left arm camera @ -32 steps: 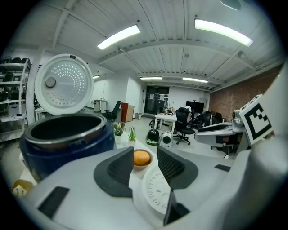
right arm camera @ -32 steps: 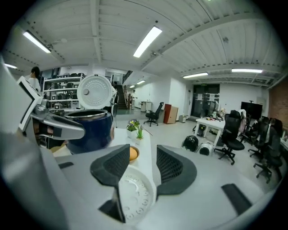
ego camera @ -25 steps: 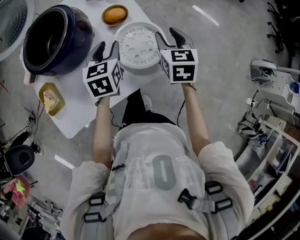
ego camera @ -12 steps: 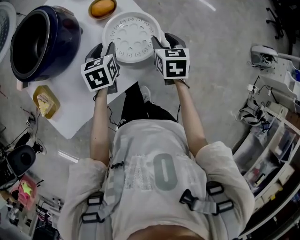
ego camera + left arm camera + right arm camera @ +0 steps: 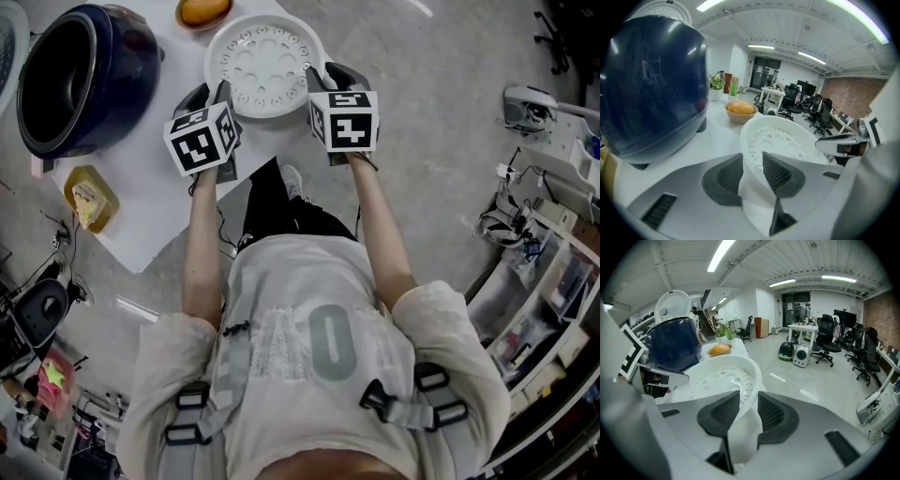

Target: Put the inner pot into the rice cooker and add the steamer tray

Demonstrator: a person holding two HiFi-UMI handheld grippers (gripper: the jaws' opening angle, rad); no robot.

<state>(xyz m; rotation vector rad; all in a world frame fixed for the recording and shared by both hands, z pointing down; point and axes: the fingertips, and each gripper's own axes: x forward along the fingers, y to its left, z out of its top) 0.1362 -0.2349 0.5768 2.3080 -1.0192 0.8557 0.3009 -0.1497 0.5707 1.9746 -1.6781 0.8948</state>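
steamer tray (image 5: 262,64) sits on the white table (image 5: 159,178), right of the dark blue rice cooker (image 5: 80,75), whose lid is up. left gripper (image 5: 208,94) is clamped on the tray's left rim, right gripper (image 5: 328,75) on its right rim. both sets of jaws have just been closing, rim wall pinched between the pads. bowl (image 5: 202,11) holding something orange is just beyond the tray

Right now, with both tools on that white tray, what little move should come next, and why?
Probably lift it straight up. The left gripper and right gripper have just been closing, each with the rim of the tray between its fingers, on opposite sides, so it looks held; the rice cooker stands nearby.
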